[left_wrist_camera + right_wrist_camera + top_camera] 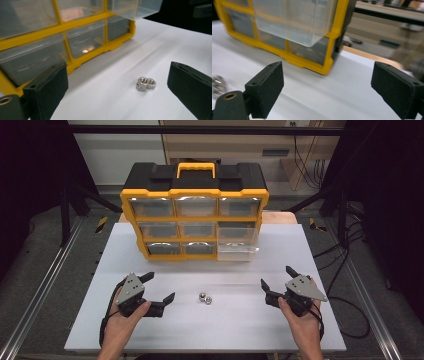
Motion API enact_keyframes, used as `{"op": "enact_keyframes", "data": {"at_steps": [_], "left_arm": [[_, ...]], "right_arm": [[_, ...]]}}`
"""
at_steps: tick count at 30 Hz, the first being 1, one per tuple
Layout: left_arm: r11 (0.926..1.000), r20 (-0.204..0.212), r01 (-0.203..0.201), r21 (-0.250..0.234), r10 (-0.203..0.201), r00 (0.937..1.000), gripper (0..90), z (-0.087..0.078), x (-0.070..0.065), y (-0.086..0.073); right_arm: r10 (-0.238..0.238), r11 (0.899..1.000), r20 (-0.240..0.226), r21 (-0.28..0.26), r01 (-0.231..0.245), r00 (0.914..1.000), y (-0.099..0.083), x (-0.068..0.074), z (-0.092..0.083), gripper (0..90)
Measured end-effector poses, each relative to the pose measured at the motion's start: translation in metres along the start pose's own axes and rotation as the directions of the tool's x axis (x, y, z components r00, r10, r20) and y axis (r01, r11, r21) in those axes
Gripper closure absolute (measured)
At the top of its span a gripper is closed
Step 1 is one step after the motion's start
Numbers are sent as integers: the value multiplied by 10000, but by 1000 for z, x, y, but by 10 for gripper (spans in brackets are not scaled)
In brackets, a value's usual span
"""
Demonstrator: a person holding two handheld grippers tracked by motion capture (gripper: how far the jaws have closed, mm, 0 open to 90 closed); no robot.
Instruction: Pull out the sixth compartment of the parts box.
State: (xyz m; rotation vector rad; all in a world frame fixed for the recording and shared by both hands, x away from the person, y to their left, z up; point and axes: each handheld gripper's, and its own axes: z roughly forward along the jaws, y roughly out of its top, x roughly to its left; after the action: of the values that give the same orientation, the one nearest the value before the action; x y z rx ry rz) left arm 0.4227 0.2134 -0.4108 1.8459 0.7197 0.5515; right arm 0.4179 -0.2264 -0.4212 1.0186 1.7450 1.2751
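We see both hands resting low on the white tabletop point(150, 330), forearms entering from the near edge. The left gripper point(161, 287) lies near the left side with its jaws spread wide and nothing between them, aimed toward the middle. The right gripper point(278, 279) sits near the right side, also gaping with nothing between its pads, jaws aimed up and toward the middle.

Between the two grippers, apart from both, lie two steel hex nuts point(205, 298), touching one another; in the left gripper view the nuts point(145, 83) sit on the bare sheet ahead of the jaws, one leaning partly on the other.

At the far side stands a yellow-and-black parts organizer point(195, 195) with a yellow carry handle point(196, 169). We count nine clear drawers in a three-by-three grid. Eight are pushed in; the pulled-out drawer point(239, 245) at the right, middle row, projects forward over the bottom-right one. We make out nothing inside it in the right gripper view point(294, 20); the contents of the other drawers we cannot tell.
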Motion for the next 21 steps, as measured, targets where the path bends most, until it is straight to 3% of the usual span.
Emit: {"op": "enact_keyframes", "data": {"at_steps": [2, 8, 10, 12, 16, 18, 21], "left_arm": [[9998, 18, 113, 163, -113, 9999, 37, 2, 2, 3], [9977, -182, 397, 546, -388, 9991, 36, 6, 15, 16], [9967, -13, 242, 780, -242, 9997, 31, 7, 18, 24], [9947, 93, -159, 1019, 150, 9998, 30, 4, 19, 33], [9914, 142, -511, 1205, 497, 9987, 24, 1, 22, 44], [9886, -147, -510, 1419, 536, 9985, 26, 3, 20, 48], [9828, -166, -542, 1764, 581, 9982, 29, 7, 12, 51]], "right_arm": [[790, 9966, -323, -222, -797, 9964, -3, -4, -2, 110], [315, 9975, -49, -636, -318, 9995, -7, -4, -13, 116], [128, 9981, -27, -597, -130, 9999, -8, -5, -13, 120], [-96, 9987, 8, -491, 96, 10000, -10, -5, -12, 125], [445, 9977, -457, -487, -467, 9980, -16, -6, -6, 91], [347, 9988, -644, -330, -369, 9973, -18, -4, -3, 69], [329, 9992, -758, -221, -346, 9966, -18, 3, -6, 59]]}}
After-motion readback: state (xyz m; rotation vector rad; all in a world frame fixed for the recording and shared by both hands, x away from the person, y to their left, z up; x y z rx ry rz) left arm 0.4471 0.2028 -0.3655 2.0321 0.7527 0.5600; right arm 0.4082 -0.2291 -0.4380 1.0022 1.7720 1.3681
